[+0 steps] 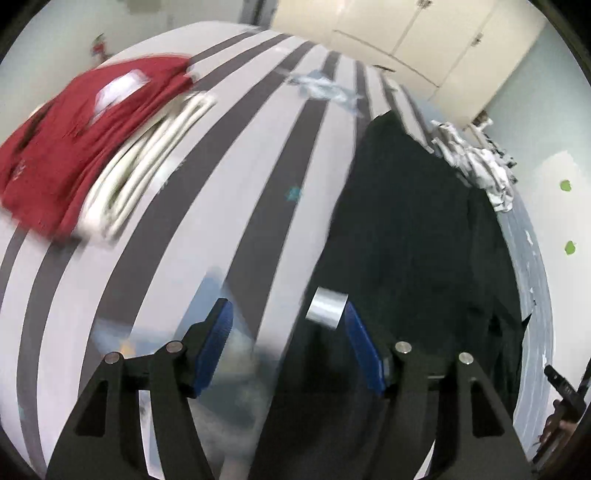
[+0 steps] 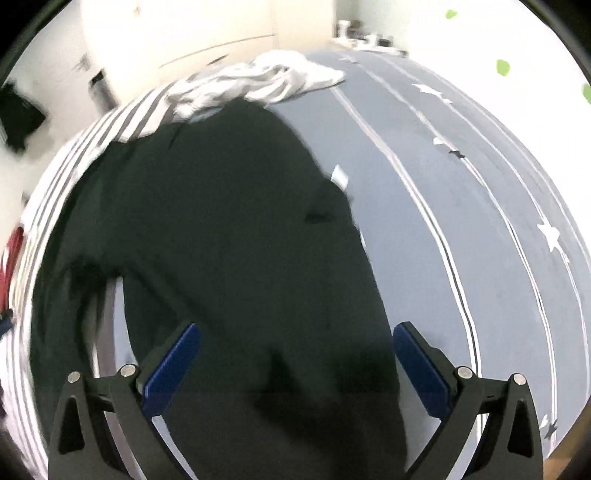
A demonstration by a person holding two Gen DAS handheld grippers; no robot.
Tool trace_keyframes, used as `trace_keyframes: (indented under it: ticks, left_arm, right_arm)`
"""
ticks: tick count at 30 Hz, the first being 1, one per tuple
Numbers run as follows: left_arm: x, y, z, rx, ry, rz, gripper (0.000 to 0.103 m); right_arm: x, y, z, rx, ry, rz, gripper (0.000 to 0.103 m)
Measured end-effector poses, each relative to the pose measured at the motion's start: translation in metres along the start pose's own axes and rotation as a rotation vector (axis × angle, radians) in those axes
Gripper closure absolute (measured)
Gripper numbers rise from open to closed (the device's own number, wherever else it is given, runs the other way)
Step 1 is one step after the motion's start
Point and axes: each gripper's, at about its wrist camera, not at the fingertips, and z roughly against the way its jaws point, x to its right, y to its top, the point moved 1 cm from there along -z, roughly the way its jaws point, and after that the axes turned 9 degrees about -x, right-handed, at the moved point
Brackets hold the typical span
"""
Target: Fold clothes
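Observation:
A dark garment [image 2: 221, 221] lies spread flat on the bed, with a small white tag [image 2: 340, 175] at its right edge. My right gripper [image 2: 295, 362] hangs open above the garment's near end, its blue pads wide apart and holding nothing. In the left wrist view the same dark garment [image 1: 413, 221] covers the right side of the bed. My left gripper [image 1: 288, 347] is open over its left edge and the striped sheet. A grey tag [image 1: 327, 306] shows just beyond the right pad; nothing sits between the pads.
A folded red garment [image 1: 74, 147] tops a stack of folded white clothes [image 1: 147, 158] on the striped sheet [image 1: 229, 166]. Crumpled pale clothes [image 2: 258, 81] lie at the bed's far end. Cream wardrobe doors [image 1: 406, 29] stand beyond. A hand [image 1: 554, 424] shows at the edge.

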Motion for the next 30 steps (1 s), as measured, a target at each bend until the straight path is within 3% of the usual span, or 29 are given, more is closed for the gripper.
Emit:
trace_keyframes:
  ticks: [8,12,17,19,22,23,25,27,30]
  left_arm:
    - [0.053,0.104,-0.047,-0.001,-0.026,-0.148,0.042]
    - [0.09,0.148,-0.078,-0.002,-0.025,-0.172,0.042]
    - [0.122,0.183,-0.123,-0.03,0.105,-0.265,0.037]
    - [0.127,0.197,-0.153,-0.072,0.222,-0.289,0.037]
    - [0.13,0.209,-0.171,-0.079,0.271,-0.306,0.038]
    - [0.13,0.212,-0.173,-0.076,0.272,-0.299,0.041]
    - [0.129,0.22,-0.177,-0.098,0.229,-0.257,0.081]
    - [0.138,0.221,-0.178,-0.132,0.225,-0.266,0.101]
    - [0.153,0.216,-0.167,-0.131,0.227,-0.292,0.103]
  right_arm:
    - [-0.018,0.079,-0.035,0.044,-0.085,0.012,0.001]
    - [-0.013,0.121,-0.064,0.037,-0.083,0.043,0.0]
    - [-0.012,0.172,-0.114,0.025,-0.072,0.108,0.0]
    - [-0.01,0.187,-0.133,0.015,-0.051,0.11,0.001]
    - [-0.007,0.203,-0.156,0.003,-0.014,0.113,0.0]
    - [-0.006,0.208,-0.164,-0.002,-0.005,0.117,0.0]
    - [-0.005,0.216,-0.178,-0.02,0.008,0.13,0.0]
    - [-0.004,0.223,-0.191,-0.043,0.017,0.139,0.0]
    - [0.002,0.23,-0.201,-0.056,0.046,0.139,0.0]
